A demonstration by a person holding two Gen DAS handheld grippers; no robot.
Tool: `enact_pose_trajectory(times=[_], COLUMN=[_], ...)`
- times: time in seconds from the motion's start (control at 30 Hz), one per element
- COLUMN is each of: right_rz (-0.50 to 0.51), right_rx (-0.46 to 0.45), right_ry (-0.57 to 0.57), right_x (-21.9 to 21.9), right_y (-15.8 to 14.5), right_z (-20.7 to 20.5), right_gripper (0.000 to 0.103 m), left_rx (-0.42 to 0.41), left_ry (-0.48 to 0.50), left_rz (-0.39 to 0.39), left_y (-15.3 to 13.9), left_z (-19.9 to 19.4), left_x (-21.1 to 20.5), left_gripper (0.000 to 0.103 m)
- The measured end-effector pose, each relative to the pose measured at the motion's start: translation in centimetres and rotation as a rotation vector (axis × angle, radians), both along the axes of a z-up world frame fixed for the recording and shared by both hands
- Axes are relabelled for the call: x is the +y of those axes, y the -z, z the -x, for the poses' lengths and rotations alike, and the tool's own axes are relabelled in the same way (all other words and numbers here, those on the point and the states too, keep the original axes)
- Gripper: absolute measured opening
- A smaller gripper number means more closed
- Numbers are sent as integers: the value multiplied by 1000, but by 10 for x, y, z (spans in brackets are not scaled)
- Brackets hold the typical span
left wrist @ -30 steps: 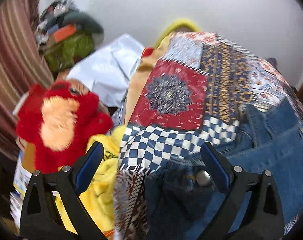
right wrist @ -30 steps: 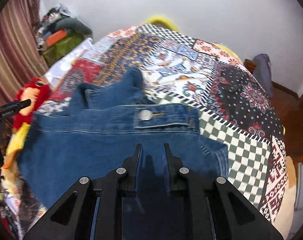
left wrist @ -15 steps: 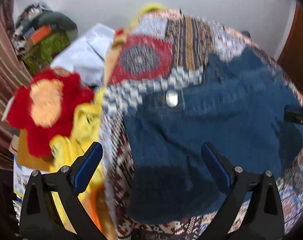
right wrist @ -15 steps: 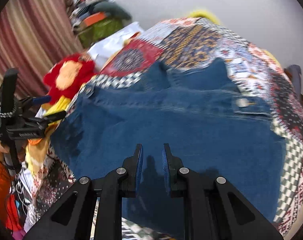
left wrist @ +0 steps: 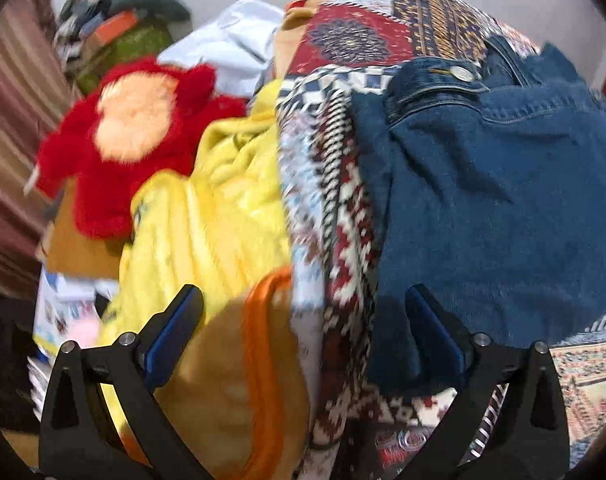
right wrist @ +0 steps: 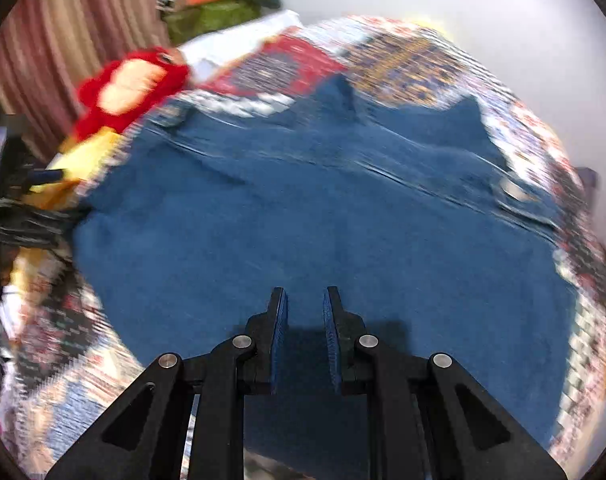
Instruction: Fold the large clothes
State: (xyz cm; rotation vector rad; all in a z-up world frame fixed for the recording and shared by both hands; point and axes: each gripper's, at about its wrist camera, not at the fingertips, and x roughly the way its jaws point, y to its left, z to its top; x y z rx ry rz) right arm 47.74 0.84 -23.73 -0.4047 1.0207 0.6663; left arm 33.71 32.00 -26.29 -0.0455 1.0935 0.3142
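Note:
A blue denim garment (right wrist: 323,216) lies spread flat on a patchwork bedspread (right wrist: 403,48). Its buttoned corner (left wrist: 461,73) reaches the bed's left edge. My left gripper (left wrist: 303,316) stands wide open and empty. It hovers over that edge, its right finger (left wrist: 431,324) above the denim's near corner and its left finger (left wrist: 175,324) above yellow cloth. My right gripper (right wrist: 306,320) is shut above the denim's near hem. I see no cloth pinched between its pads. The picture there is blurred by motion.
A red plush toy (left wrist: 131,136) and a yellow cloth (left wrist: 223,216) are heaped beside the bed on the left. A white bag (left wrist: 231,44) and a pile of bags (left wrist: 119,32) lie behind them. A striped curtain (right wrist: 63,40) hangs at the left, and a white wall (right wrist: 503,20) is behind the bed.
The left view has drawn back and sunk toward the bed's left edge, so the denim now sits to its right. The right view has rolled and shifted, now showing the whole spread garment.

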Motion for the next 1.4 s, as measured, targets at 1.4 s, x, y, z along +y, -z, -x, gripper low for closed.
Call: enact_pose_trajectory(times=[1.4], right_rz=[-92], right_rx=[115], right_ry=[297], right_x=[-174], right_y=[-8], right_z=[28], right_gripper=[14], left_rx=[-79], left_ry=[109], left_rz=[136], left_y=[-8], left_z=[7], left_x=[-120], left_gripper=[103])
